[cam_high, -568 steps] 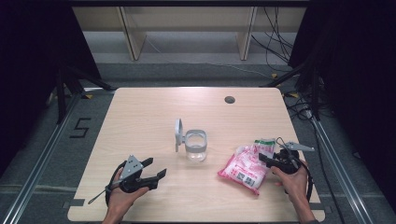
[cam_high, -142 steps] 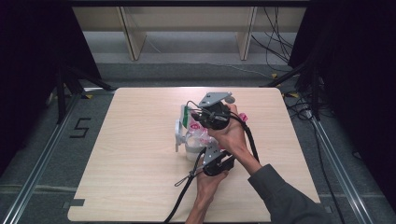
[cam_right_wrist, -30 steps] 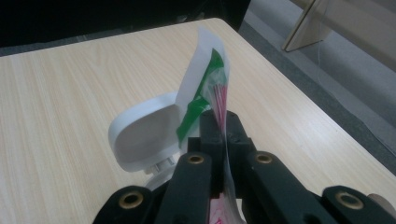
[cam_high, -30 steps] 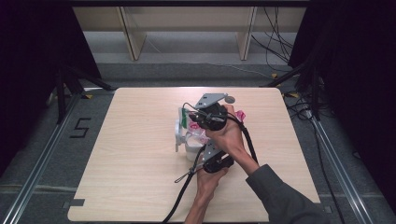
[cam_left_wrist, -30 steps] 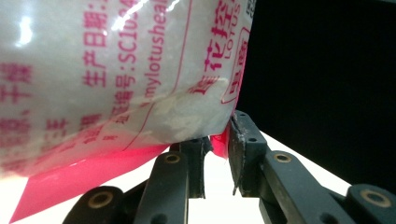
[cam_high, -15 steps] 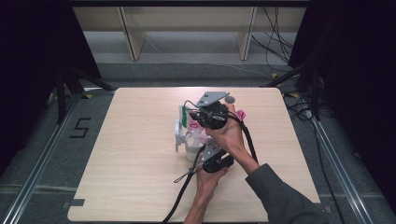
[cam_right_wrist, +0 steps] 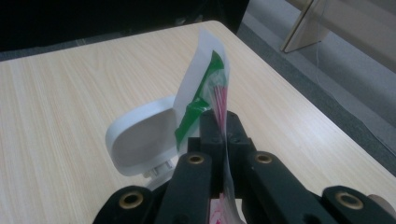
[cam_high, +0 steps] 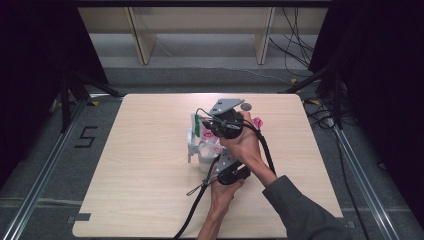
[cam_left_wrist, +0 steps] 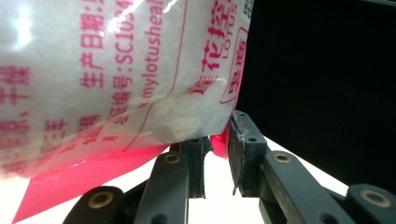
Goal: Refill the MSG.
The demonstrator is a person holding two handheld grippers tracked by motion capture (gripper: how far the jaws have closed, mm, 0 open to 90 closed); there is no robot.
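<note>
A pink and white bag of white granules [cam_left_wrist: 116, 70] hangs tilted over a clear jar [cam_high: 205, 152] at the table's middle. The jar's white flip lid [cam_right_wrist: 140, 140] stands open. My right gripper [cam_right_wrist: 219, 126] is shut on the bag's thin top edge, just below its green and white strip [cam_right_wrist: 205, 79]. In the high view the right gripper [cam_high: 209, 125] is above the jar, under its grey plate. My left gripper [cam_left_wrist: 218, 161] pinches the bag's pink bottom seam from below. In the high view the left gripper [cam_high: 216, 154] is on the near side of the jar.
The wooden table [cam_high: 140, 190] has a dark round spot [cam_high: 246, 106] near its far edge. A black cable [cam_high: 192, 210] trails from the left gripper to the front edge. Wooden shelf legs [cam_high: 137, 35] stand beyond the table, and cables lie on the floor at the back right.
Since the oldest frame both grippers have come from the table's front corners to the middle, with the bag lifted off the table over the jar. Over the last second nothing has moved.
</note>
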